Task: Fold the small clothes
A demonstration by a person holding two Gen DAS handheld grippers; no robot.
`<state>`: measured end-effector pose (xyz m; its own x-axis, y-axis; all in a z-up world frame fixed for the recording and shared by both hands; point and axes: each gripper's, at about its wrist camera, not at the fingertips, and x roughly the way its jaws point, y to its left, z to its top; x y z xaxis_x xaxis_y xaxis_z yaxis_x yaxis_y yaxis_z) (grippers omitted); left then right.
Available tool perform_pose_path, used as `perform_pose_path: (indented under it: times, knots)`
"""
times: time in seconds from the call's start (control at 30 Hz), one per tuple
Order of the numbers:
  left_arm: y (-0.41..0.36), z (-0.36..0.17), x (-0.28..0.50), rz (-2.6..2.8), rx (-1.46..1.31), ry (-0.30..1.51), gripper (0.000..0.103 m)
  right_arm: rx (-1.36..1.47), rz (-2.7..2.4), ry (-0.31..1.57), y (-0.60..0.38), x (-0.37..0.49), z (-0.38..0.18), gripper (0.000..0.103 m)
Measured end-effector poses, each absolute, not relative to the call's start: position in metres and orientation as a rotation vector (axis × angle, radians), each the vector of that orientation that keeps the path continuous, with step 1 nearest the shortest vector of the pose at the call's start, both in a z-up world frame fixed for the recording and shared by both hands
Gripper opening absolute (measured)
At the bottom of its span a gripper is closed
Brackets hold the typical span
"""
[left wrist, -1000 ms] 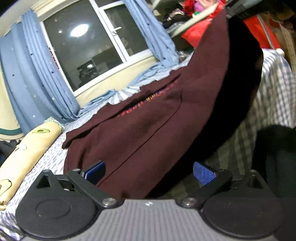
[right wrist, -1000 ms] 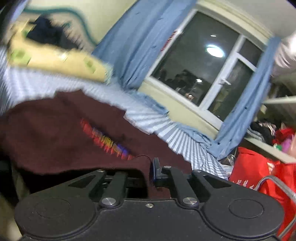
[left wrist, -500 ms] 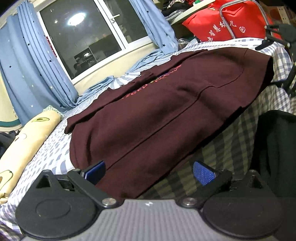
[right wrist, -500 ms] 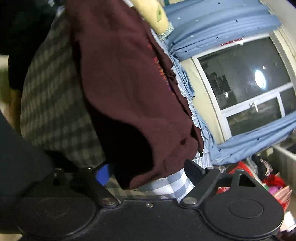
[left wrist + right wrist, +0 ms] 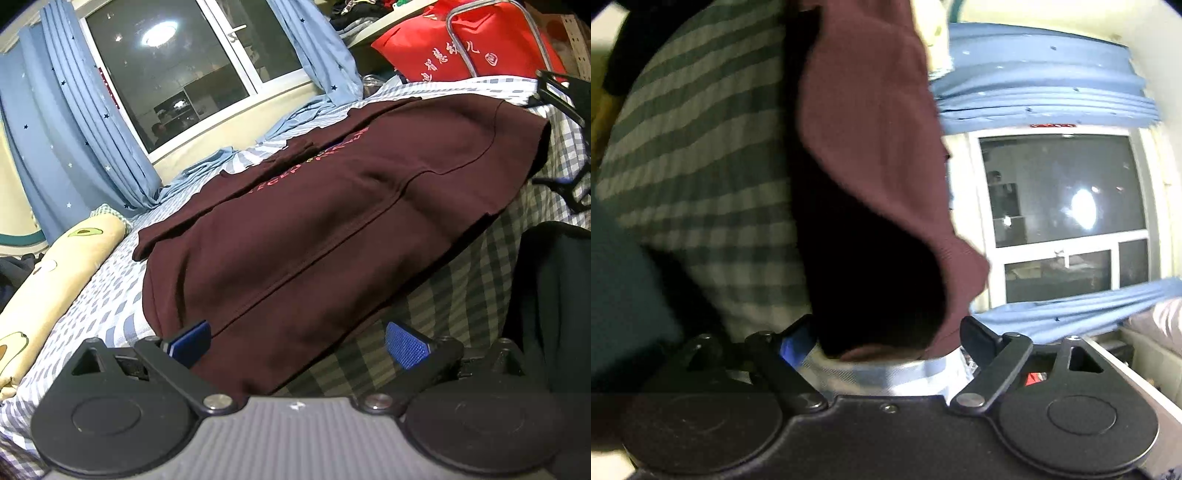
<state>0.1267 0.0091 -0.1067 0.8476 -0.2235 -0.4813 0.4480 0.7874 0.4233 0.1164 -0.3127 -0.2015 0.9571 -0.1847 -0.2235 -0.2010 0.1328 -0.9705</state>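
A maroon garment (image 5: 332,229) with coloured lettering lies folded flat on the checked bedsheet (image 5: 461,280); its near hem hangs a little over the bed's edge. My left gripper (image 5: 295,341) is open at the near hem, its blue pads either side of the cloth's lower corner. My right gripper (image 5: 890,338) is open at the garment's far right corner (image 5: 871,155), seen rolled sideways. Its black frame (image 5: 565,110) shows in the left wrist view at the right edge. The cloth lies between its jaws without being pinched.
A cream avocado-print bolster (image 5: 55,273) lies along the left of the bed. Blue curtains (image 5: 66,140) and a dark window (image 5: 177,70) stand behind. A red bag (image 5: 469,44) sits at the back right. A dark object (image 5: 554,302) stands beside the bed.
My right gripper, shut on the garment's raised corner a second ago, laid the cloth down over the bed and opened. The garment now lies flat. My left gripper stayed open at the hem.
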Motion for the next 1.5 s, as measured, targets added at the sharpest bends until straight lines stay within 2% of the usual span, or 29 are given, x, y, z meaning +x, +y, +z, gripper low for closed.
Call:
perform_pose_path:
  times: [0.2, 0.37, 0.47, 0.53, 0.57, 0.63, 0.7, 0.87, 1.1, 1.23, 1.5]
  knots:
    - [0.01, -0.107, 0.129, -0.367, 0.539, 0.442, 0.102, -1.577, 0.0, 0.325, -0.326, 0.116, -0.218, 0.09]
    - [0.009, -0.107, 0.127, -0.36, 0.538, 0.441, 0.102, -1.655, -0.016, 0.211, -0.33, 0.119, -0.221, 0.089]
    - [0.009, -0.108, 0.126, -0.358, 0.55, 0.438, 0.102, -1.652, 0.014, 0.172, -0.333, 0.123, -0.219, 0.074]
    - [0.008, -0.109, 0.123, -0.365, 0.562, 0.428, 0.102, -1.597, 0.049, 0.173, -0.334, 0.121, -0.211, 0.05]
    - [0.008, -0.109, 0.121, -0.373, 0.571, 0.418, 0.102, -1.539, 0.06, 0.177, -0.333, 0.118, -0.203, 0.046]
    - [0.006, -0.11, 0.116, -0.396, 0.588, 0.394, 0.102, -1.349, 0.078, 0.205, -0.329, 0.115, -0.175, 0.023]
    - [0.002, -0.112, 0.111, -0.418, 0.611, 0.372, 0.102, -1.172, 0.081, 0.214, -0.327, 0.112, -0.138, 0.014]
    - [-0.016, -0.118, 0.104, -0.452, 0.654, 0.322, 0.103, -0.955, 0.048, 0.151, -0.322, 0.114, -0.063, 0.01]
    - [-0.046, -0.125, 0.115, -0.343, 0.7, 0.263, 0.103, -0.793, 0.054, 0.095, -0.32, 0.14, 0.012, 0.009]
    - [-0.045, -0.125, 0.134, -0.221, 0.687, 0.274, 0.102, -0.81, 0.053, 0.068, -0.318, 0.144, 0.024, 0.009]
    - [-0.007, -0.123, 0.145, -0.103, 0.693, 0.256, 0.084, -0.771, 0.024, 0.077, -0.314, 0.137, 0.01, 0.009]
